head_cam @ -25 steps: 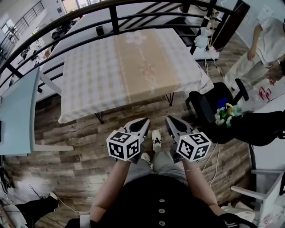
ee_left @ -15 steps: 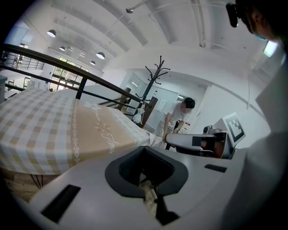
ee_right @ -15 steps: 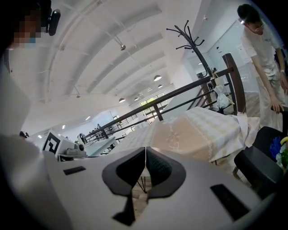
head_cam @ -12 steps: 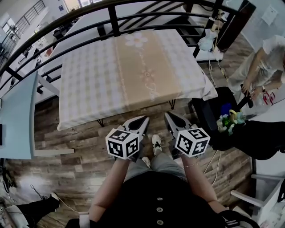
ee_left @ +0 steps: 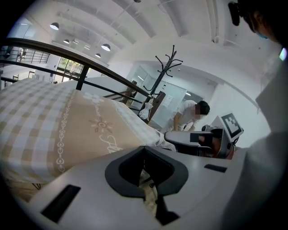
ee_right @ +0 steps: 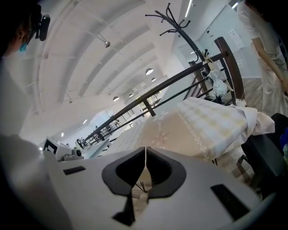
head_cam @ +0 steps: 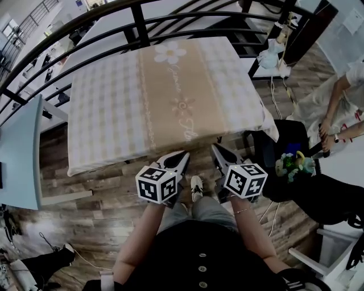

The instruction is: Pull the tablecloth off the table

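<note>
Nearest me, both grippers sit low in front of the person's body. In the head view the left gripper (head_cam: 183, 156) and right gripper (head_cam: 216, 152) point at the table's near edge, with a shoe (head_cam: 196, 185) on the wood floor (head_cam: 85, 210) between them.

Each gripper view shows what the head view can't. The left jaws are closed tip to tip and the right jaws are also clenched, with nothing held in either. Only floor shows through the gaps behind the tips.

The tablecloth (head_cam: 165, 96) lies flat over the whole table. It is checked at both sides, with 1 tan band and flower prints down the middle. Its near hem hangs just ahead of the 2 gripper tips. No jaw touches it. The left gripper view has the cloth ahead and to the left. The right gripper view has it ahead and to the right, and shows a bunched corner (ee_right: 256, 123) drooping at the right end, which is less clear from above.

There is open floor at the near edge. A pale blue table (head_cam: 20, 148) stands close on the left and a black chair (head_cam: 273, 148) close on the right. Beyond the chair there is a person (head_cam: 341, 96).

Farthest out, a black railing (head_cam: 142, 17) runs right behind the far edge. A coat rack (ee_left: 164, 67) shows only in the gripper views.
</note>
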`<state>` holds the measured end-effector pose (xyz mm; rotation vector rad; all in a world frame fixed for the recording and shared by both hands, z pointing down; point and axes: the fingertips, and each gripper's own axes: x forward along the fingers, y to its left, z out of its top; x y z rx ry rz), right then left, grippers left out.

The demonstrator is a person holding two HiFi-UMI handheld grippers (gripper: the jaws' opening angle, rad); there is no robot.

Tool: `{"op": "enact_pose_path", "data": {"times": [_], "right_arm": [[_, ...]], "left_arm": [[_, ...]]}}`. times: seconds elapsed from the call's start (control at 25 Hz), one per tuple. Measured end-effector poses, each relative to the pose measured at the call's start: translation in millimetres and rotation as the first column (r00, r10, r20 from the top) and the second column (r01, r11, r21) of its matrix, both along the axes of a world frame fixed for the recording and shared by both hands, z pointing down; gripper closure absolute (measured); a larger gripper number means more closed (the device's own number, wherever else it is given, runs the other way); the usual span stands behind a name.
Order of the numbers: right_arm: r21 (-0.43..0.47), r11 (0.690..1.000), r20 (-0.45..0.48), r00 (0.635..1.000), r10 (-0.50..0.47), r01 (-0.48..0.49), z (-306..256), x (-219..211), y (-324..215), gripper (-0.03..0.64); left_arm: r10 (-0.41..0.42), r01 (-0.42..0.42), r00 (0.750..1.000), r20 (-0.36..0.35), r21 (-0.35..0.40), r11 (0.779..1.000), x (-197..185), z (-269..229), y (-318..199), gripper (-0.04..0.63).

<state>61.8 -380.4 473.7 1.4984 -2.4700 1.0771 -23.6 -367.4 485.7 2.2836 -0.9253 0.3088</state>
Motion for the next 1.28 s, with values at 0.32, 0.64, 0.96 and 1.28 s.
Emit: {"op": "enact_pose_path", "data": {"times": [0.32, 0.64, 0.96, 1.28], "right_arm": [[-0.086, 0.996, 0.042, 0.999, -0.005, 0.009, 28, 21, -27, 0.581], [-0.198, 0.978, 0.156, 0.983, 0.100, -0.068, 62, 40, -43, 0.437], [-0.325, 0.931, 0.206, 0.949, 0.239, -0.164, 107, 60, -54, 0.379], [-0.453, 0.864, 0.325, 0.861, 0.391, -0.221, 143, 63, -72, 0.368]], "left_arm": [[-0.020, 0.020, 1.000, 0.019, -0.040, 0.999, 19, 20, -29, 0.581], [-0.026, 0.029, 0.999, 0.033, -0.099, 0.995, 32, 46, -38, 0.581], [-0.008, 0.012, 0.999, 0.033, -0.137, 0.991, 45, 71, -39, 0.581], [0.011, -0.005, 0.999, 0.038, -0.160, 0.987, 57, 84, -45, 0.581]]}}
